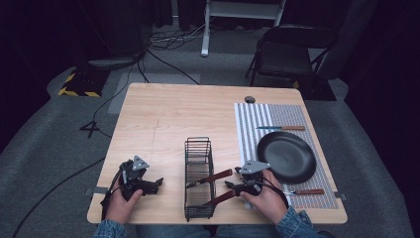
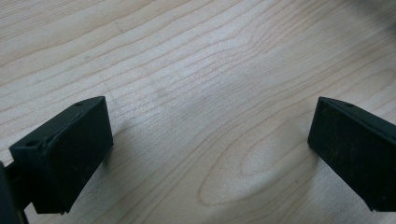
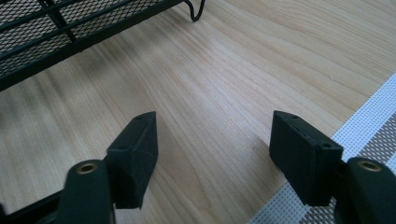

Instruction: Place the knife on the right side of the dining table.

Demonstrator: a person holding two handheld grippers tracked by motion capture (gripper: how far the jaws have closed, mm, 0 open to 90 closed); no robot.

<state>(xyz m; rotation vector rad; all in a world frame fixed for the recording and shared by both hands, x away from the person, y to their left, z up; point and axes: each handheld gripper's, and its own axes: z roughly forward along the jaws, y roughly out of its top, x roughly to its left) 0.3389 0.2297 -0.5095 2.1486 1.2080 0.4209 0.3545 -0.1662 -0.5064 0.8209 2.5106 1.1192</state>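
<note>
A black wire basket [image 1: 199, 178] stands at the table's front middle. Two brown-handled utensils [image 1: 216, 176] [image 1: 221, 197] stick out of its right side. My right gripper [image 1: 232, 185] rests just right of the basket, near those handles. In the right gripper view it [image 3: 212, 123] is open over bare wood, with the basket [image 3: 56, 32] at the upper left. My left gripper [image 1: 157, 183] lies left of the basket, held by a hand. Its jaws [image 2: 208, 112] stand wide open over bare wood. A black plate [image 1: 286, 156] sits on a striped placemat [image 1: 247, 124].
A wooden-handled knife [image 1: 281, 128] lies on the placemat beyond the plate. Another wooden-handled utensil [image 1: 304, 192] lies in front of the plate. The placemat's edge [image 3: 369, 126] is beside my right jaw. A folding chair [image 1: 287, 49] stands behind the table.
</note>
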